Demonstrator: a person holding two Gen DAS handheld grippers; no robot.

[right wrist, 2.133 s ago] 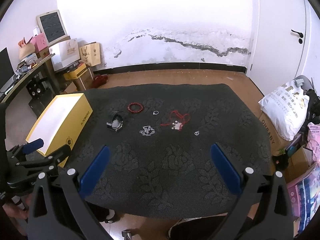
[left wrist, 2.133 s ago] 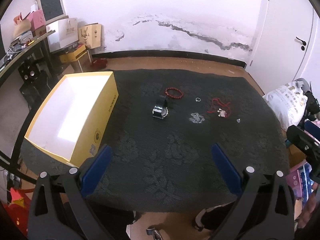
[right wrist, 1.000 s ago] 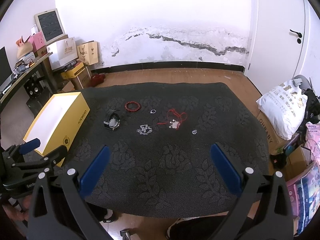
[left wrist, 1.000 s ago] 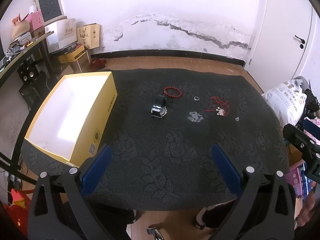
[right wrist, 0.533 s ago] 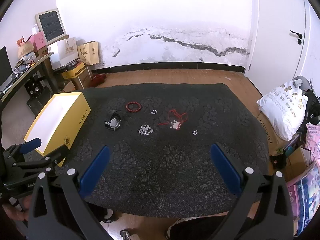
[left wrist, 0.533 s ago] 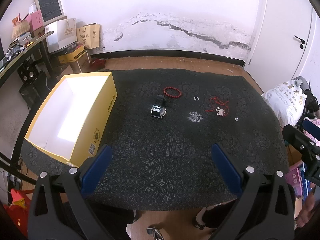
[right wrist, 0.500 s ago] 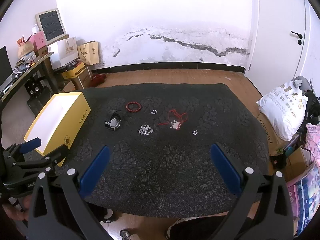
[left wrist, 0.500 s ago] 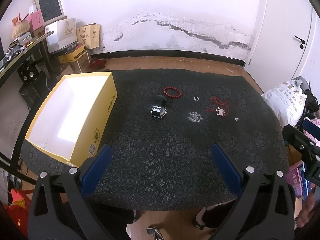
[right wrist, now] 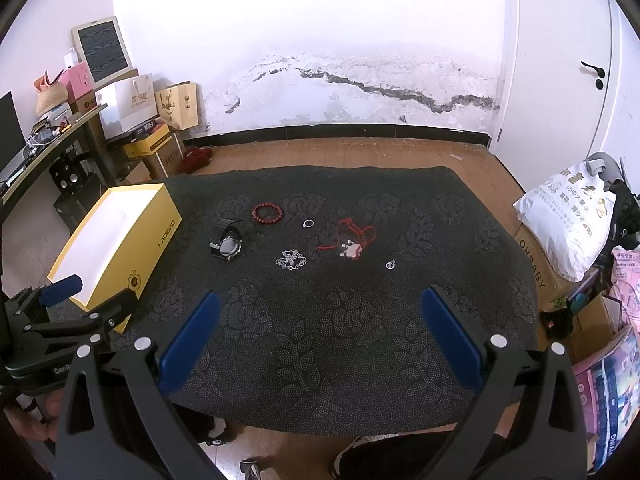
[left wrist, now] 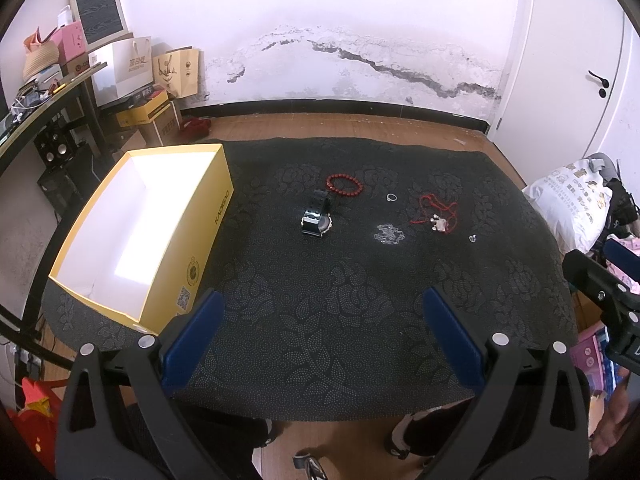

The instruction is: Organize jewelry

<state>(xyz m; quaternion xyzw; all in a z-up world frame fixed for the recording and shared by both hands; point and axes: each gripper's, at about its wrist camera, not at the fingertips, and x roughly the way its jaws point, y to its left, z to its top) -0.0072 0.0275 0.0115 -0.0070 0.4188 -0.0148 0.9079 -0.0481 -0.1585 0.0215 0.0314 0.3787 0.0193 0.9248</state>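
On the black patterned table cloth (left wrist: 320, 300) lie a black watch (left wrist: 316, 218), a red bead bracelet (left wrist: 345, 185), a small ring (left wrist: 391, 197), a silver chain (left wrist: 388, 234), a red cord necklace with a pendant (left wrist: 436, 216) and a small silver piece (left wrist: 473, 237). An open yellow box (left wrist: 140, 232) stands at the left. The same jewelry shows in the right wrist view: watch (right wrist: 226, 245), bracelet (right wrist: 267, 213), cord necklace (right wrist: 349, 237). My left gripper (left wrist: 320, 332) and right gripper (right wrist: 320, 330) are open and empty above the near table edge.
A desk with boxes, paper bags and speakers (left wrist: 52, 80) stands at the left wall. A white sack (right wrist: 568, 216) and cardboard boxes lie at the right. A white door (right wrist: 560, 60) is at the back right. Wooden floor lies beyond the table.
Both grippers have risen and drawn back slightly from the table over two seconds; in the last half second nothing has visibly moved. The jewelry and box have stayed in place.
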